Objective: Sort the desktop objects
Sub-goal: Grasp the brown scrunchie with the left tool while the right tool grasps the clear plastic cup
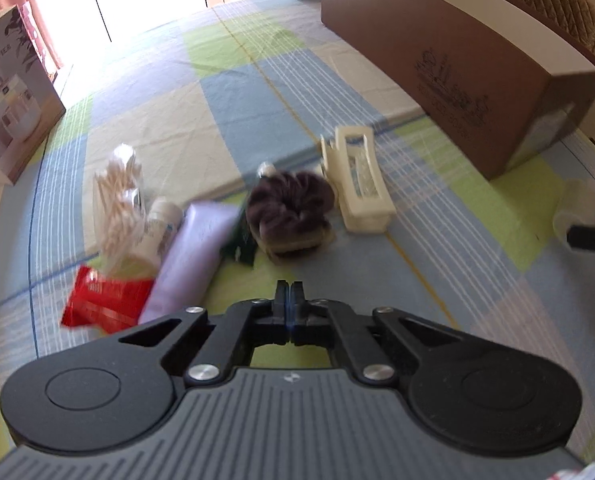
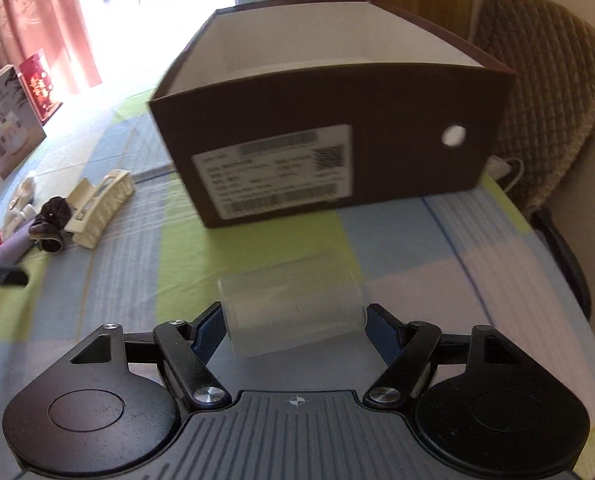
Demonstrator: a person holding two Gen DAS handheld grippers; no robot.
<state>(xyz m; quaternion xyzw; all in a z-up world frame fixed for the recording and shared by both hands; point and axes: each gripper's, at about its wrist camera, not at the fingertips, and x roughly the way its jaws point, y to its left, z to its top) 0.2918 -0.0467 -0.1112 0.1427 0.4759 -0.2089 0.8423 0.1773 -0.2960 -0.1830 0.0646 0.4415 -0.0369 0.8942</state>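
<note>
"HUMIDIFIER" on white carton (image 1: 7, 92)

Your right gripper (image 2: 295, 322) faces the box (image 2: 337, 136) wall just beyond the cup (image 2: 293, 316). Bare cloth (image 2: 117, 280) lies open leftward toward the clip (image 2: 101, 208).

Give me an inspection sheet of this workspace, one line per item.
Surface: plaid tablecloth in blue, green and cream.
Job's things: cream hair claw clip, dark scrunchie, lilac tube, red packet, bag of cotton swabs and a small white bottle grouped together; open brown box behind; frosted clear cup lying on its side.
Clutter: humidifier carton at the table's left edge.
Grippers: left gripper shut, empty; right gripper around the cup, contact unclear.
Cables: white cable beside the box.
Surroundings: quilted chair, pink curtain, bright window.
</note>
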